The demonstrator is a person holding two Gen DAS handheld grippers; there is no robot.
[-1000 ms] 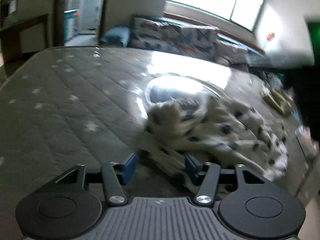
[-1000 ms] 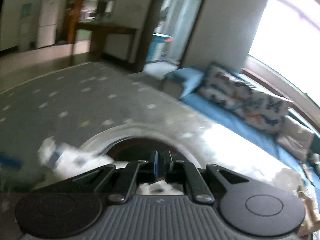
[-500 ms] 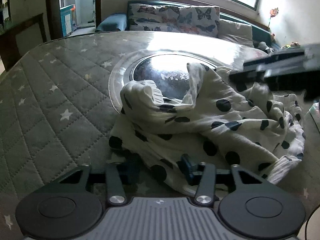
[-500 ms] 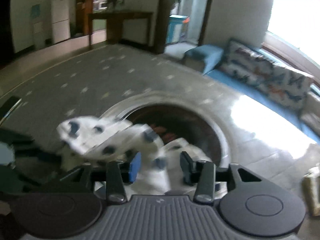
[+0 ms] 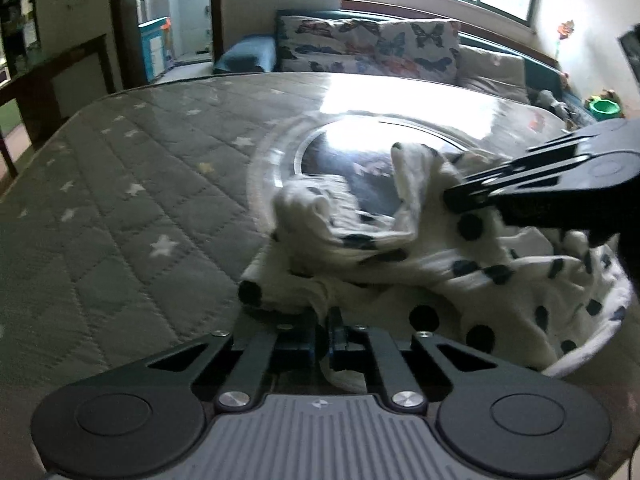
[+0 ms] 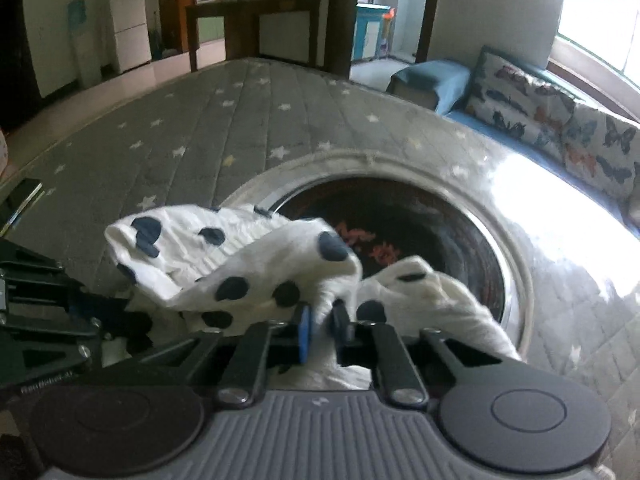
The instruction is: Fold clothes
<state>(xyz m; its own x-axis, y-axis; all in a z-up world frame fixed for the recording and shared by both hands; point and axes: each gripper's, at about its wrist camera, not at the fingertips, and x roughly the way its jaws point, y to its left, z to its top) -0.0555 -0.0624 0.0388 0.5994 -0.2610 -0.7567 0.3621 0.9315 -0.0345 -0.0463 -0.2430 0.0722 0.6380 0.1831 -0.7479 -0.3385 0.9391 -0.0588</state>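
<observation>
Quilted table [image 5: 132, 208]: both grippers seemingly pinch garment [image 5: 500, 280] edges.

Showing matte black linkage arms with silver screws on the left gripper [image 5: 327, 338]; carrying blue pads [image 6: 305, 334] on the right gripper [image 6: 323, 332]; wearing ribbed grey housings, round black discs, faint white lettering.

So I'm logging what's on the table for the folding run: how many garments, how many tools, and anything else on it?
Polka-dot garment: 1, crumpled, white with dark spots
Tools: 2, the left tool and the right tool, each shut on a fold of the garment
Round glass turntable: 1, under part of the garment
Quilted star-print table cover: 1
Total: 5
</observation>
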